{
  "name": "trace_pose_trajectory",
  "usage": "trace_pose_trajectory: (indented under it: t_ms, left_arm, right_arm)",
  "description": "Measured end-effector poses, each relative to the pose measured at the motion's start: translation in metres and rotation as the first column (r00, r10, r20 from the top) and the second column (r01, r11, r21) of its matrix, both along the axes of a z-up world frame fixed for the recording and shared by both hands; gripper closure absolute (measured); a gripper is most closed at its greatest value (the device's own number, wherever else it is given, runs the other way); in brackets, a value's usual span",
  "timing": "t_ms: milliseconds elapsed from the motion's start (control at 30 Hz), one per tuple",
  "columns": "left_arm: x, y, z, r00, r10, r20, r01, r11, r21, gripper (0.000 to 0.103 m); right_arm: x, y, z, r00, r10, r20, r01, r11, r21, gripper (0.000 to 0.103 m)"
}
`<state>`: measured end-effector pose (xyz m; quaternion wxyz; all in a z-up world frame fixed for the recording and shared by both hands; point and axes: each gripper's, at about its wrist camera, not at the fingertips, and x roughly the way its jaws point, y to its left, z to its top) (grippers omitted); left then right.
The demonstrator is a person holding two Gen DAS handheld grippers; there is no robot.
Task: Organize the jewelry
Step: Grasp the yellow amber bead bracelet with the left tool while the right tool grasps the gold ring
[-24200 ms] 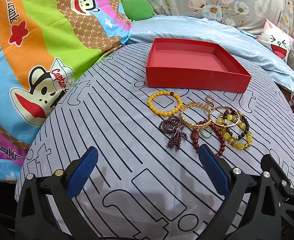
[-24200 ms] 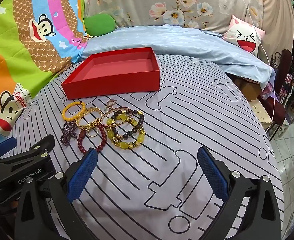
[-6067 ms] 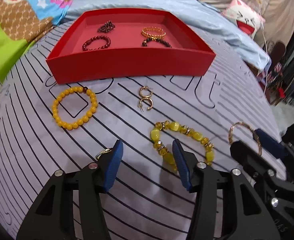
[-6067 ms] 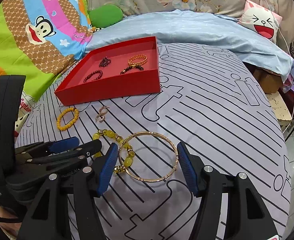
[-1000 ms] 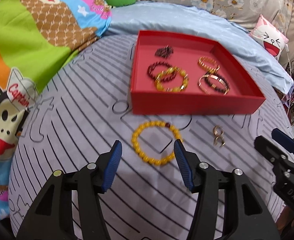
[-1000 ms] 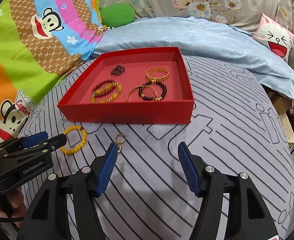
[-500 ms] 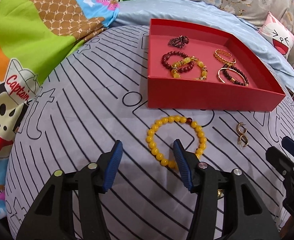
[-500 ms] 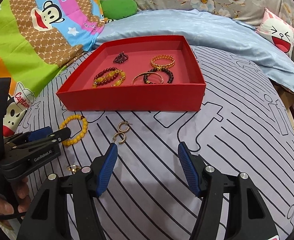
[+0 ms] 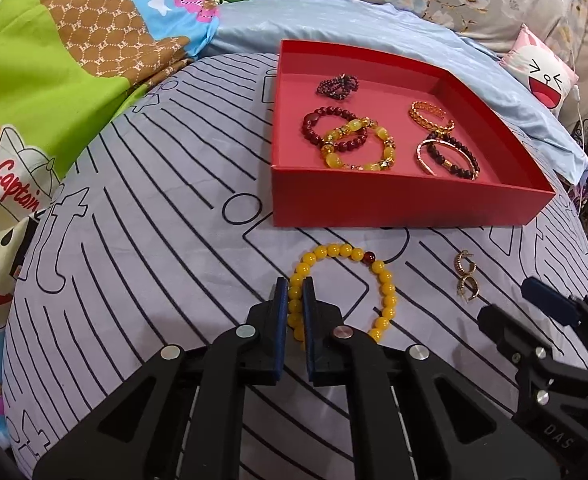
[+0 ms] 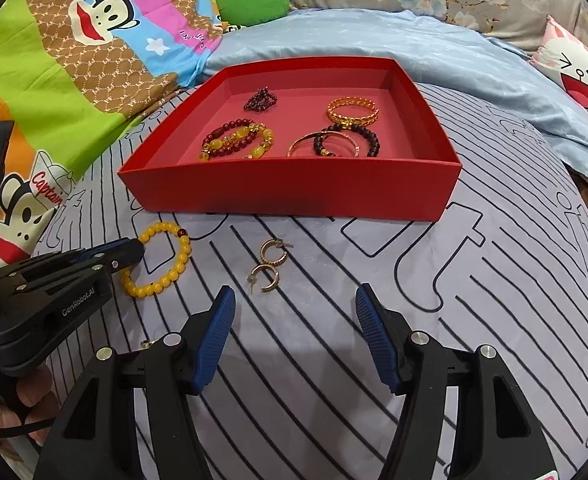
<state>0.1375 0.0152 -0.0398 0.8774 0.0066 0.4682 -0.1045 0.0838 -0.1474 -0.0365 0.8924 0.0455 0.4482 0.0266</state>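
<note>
A yellow bead bracelet (image 9: pixel 382 280) lies on the striped grey sheet just in front of the red box (image 9: pixel 406 200). My left gripper (image 9: pixel 295 285) is shut on the bracelet's left side. The bracelet (image 10: pixel 162 280) and the left gripper (image 10: pixel 134 250) also show in the right wrist view. A pair of gold hoop earrings (image 10: pixel 270 266) lies on the sheet, ahead of my right gripper (image 10: pixel 294 296), which is open and empty. In the red box (image 10: pixel 294 192) lie several bracelets: dark red beads (image 9: pixel 334 128), yellow beads (image 9: pixel 358 148), a gold chain (image 9: pixel 430 114), a gold bangle (image 9: pixel 446 156).
A small gold ring (image 10: pixel 147 344) lies on the sheet by my right gripper's left finger. The bright cartoon blanket (image 9: pixel 54 60) rises to the left, a light blue cover (image 10: pixel 414 44) and a cat-face pillow (image 10: pixel 578 76) lie behind the box.
My left gripper moved forward and closed on the left side of the yellow bead bracelet. My right gripper moved closer to the earrings and stays open.
</note>
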Motion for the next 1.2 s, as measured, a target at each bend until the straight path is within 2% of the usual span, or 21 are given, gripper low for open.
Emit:
trace_pose_trajectory:
  t_ms: [467, 767, 967, 1200]
  left_arm:
    - [-0.017, 0.016, 0.0, 0.999, 0.029, -0.015, -0.029, 1.0, 0.005, 0.096]
    - [-0.024, 0.021, -0.001, 0.999, 0.036, -0.022, -0.035, 0.999, 0.019, 0.096]
    - [-0.024, 0.024, -0.001, 0.999, 0.039, -0.025, -0.038, 0.999, 0.017, 0.096]
    - [-0.023, 0.024, 0.0, 0.999, 0.04, -0.033, -0.04, 0.999, 0.007, 0.096]
  right_arm:
    - [-0.029, 0.045, 0.004, 0.991, 0.13, 0.005, -0.13, 0.991, 0.013, 0.046]
    - [-0.023, 0.066, -0.007, 0.984, 0.178, -0.012, -0.178, 0.984, -0.002, 0.062]
    - [-0.017, 0.07, -0.01, 0.983, 0.185, -0.015, -0.185, 0.983, -0.008, 0.084]
    - [-0.018, 0.062, -0.008, 0.985, 0.173, -0.012, -0.173, 0.985, 0.0, 0.084]
